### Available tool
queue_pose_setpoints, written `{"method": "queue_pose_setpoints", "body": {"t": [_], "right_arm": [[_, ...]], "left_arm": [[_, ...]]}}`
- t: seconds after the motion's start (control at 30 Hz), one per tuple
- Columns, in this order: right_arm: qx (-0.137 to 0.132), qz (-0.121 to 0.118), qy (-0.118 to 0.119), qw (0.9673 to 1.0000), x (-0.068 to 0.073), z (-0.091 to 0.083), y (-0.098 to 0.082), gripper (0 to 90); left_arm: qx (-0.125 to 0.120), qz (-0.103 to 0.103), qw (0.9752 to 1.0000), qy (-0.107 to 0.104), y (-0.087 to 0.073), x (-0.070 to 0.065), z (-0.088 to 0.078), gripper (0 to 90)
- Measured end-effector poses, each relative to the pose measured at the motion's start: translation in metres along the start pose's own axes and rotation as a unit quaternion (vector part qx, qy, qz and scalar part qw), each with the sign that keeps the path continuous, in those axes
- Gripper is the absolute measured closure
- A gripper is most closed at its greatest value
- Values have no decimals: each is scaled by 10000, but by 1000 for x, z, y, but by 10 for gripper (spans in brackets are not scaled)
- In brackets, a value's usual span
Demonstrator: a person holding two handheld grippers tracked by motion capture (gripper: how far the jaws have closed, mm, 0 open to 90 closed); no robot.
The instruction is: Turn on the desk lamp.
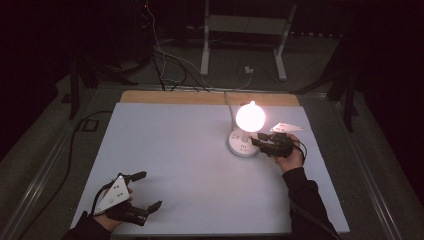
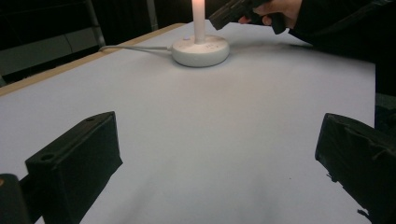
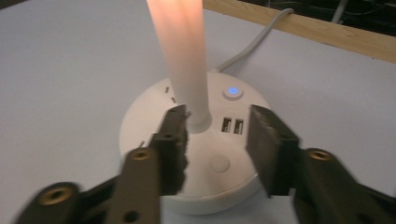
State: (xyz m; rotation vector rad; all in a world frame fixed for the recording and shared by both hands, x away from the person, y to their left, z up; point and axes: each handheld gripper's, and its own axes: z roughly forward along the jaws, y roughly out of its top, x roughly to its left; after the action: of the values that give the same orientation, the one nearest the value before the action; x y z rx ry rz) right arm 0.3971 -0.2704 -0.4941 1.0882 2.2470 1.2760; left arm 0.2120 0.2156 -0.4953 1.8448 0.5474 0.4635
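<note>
Right now the lit white desk lamp with a round plastic base stands far right on the pale grey worktop. Right tongs gape half-wide over its base, empty; left tongs rest wide. Probably light, rigid, slippery: grip the stem low.

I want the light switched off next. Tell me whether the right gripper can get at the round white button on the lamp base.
Probably yes. The right gripper hovers open just above the round white lamp base, the round white button bare between its jaws.
</note>
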Motion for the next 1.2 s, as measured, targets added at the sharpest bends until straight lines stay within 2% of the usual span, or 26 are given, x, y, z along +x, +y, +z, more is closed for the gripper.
{"method": "queue_pose_setpoints", "body": {"t": [0.2,0.33,0.47,0.73,0.83,0.93,1.03,1.2], "right_arm": [[-30,89,211,9997,-2,-11,3,302],[-54,193,240,9995,0,-19,2,133],[-79,311,336,9989,-1,-28,1,10],[-66,410,521,9978,1,-48,-5,0],[-222,407,573,9973,6,-54,-12,0],[-240,392,613,9971,12,-59,-19,0],[-185,264,513,9982,19,-65,-26,0],[-210,343,563,9976,26,-76,-36,0]], "left_arm": [[-3,-1,10000,5,0,0,0,5],[-8,-10,10000,5,1,0,1,5],[-17,-47,10000,3,1,1,2,5],[-14,-15,10000,-24,1,1,2,5],[-16,-11,10000,-23,1,1,2,5],[-12,15,10000,-18,1,0,1,5],[-30,14,10000,-20,1,-1,0,5],[-48,12,10000,-37,1,-1,-1,5]]}}
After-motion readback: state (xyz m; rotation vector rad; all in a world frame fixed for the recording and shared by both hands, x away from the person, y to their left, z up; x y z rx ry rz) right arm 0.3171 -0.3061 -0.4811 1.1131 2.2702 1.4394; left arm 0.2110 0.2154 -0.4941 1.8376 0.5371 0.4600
